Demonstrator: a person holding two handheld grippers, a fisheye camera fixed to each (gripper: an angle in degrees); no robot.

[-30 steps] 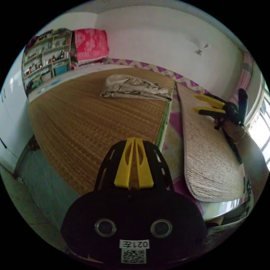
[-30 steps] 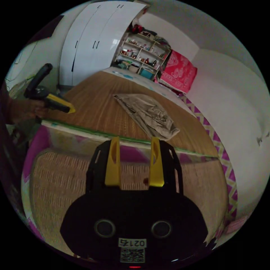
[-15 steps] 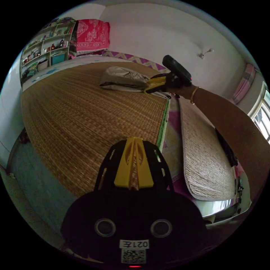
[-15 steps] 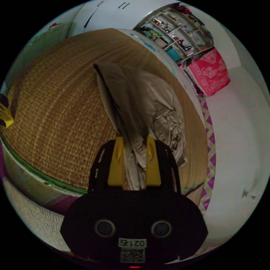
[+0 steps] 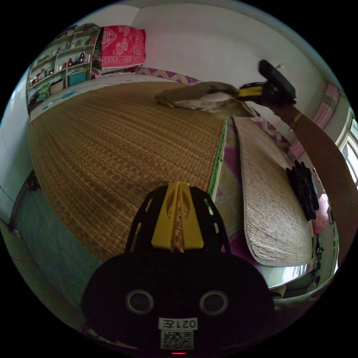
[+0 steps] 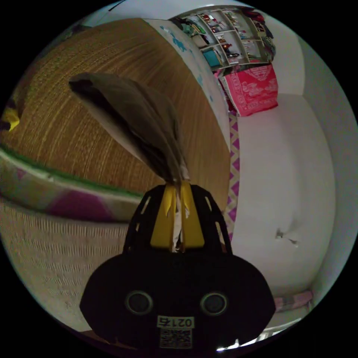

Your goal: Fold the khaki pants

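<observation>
Here I count one pair of khaki pants, lifted partly off the woven bed mat, its edge pinched between my right gripper's closed jaws. My left gripper hovers with jaws together, holding nothing. One shelf unit holds small items; a black cloth lies beside.

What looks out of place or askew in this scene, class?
The khaki pants are bunched rather than spread flat, pinched by the right gripper and hanging off the woven mat. A dark object lies on the smaller mat; what it is cannot be told.
</observation>
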